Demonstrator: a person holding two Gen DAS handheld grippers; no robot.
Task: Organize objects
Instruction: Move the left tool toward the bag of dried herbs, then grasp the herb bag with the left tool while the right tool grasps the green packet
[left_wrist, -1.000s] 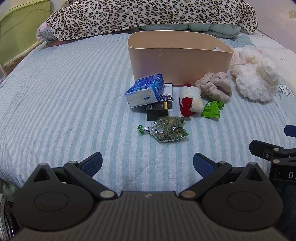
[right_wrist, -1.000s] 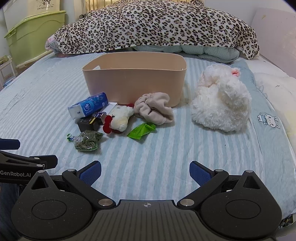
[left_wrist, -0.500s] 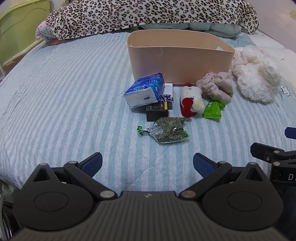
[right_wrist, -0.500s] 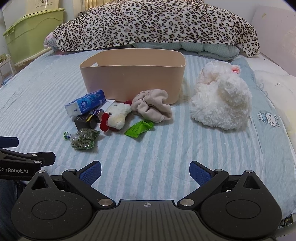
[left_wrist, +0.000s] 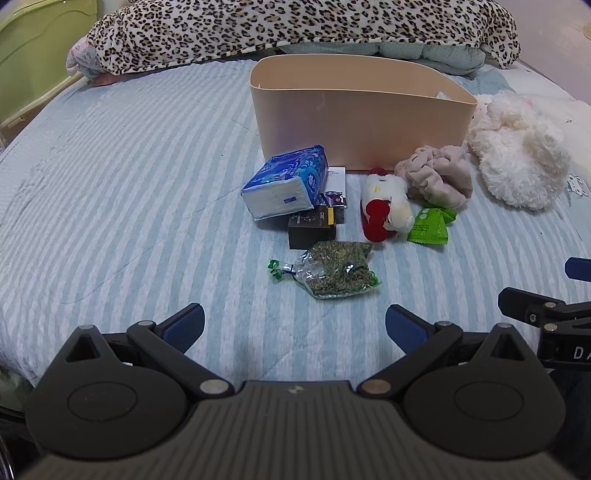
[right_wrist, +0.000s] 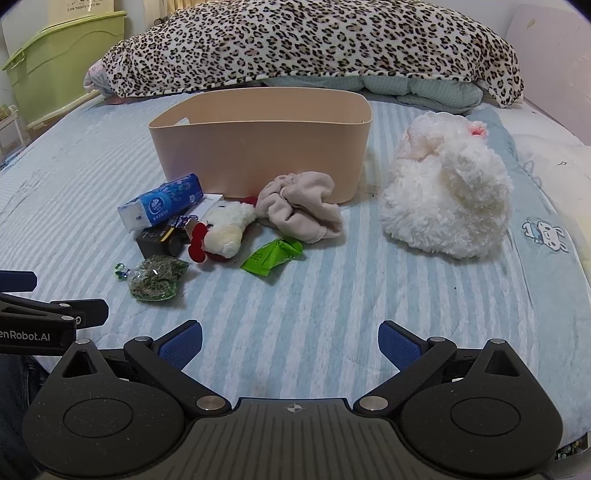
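Note:
A beige bin (left_wrist: 362, 122) (right_wrist: 258, 151) stands on the striped bed. In front of it lie a blue tissue pack (left_wrist: 286, 186) (right_wrist: 160, 206), a dark box (left_wrist: 312, 227) (right_wrist: 159, 240), a clear bag of green bits (left_wrist: 332, 269) (right_wrist: 155, 275), a red-and-white plush (left_wrist: 384, 210) (right_wrist: 221, 232), a green packet (left_wrist: 430, 225) (right_wrist: 271, 254), a beige cloth (left_wrist: 436, 177) (right_wrist: 301, 210) and a white fluffy toy (left_wrist: 517, 162) (right_wrist: 447, 195). My left gripper (left_wrist: 294, 325) and right gripper (right_wrist: 290, 343) are open and empty, near the bed's front edge, short of the objects.
A leopard-print blanket (right_wrist: 310, 40) lies heaped behind the bin. A green storage box (right_wrist: 62, 62) stands off the bed at the left. A white pillow (right_wrist: 554, 166) lies at the right. The right gripper's side shows at the right edge of the left wrist view (left_wrist: 546, 310).
Both grippers have moved slightly forward toward the objects, which look a little nearer. Both stay open and empty.

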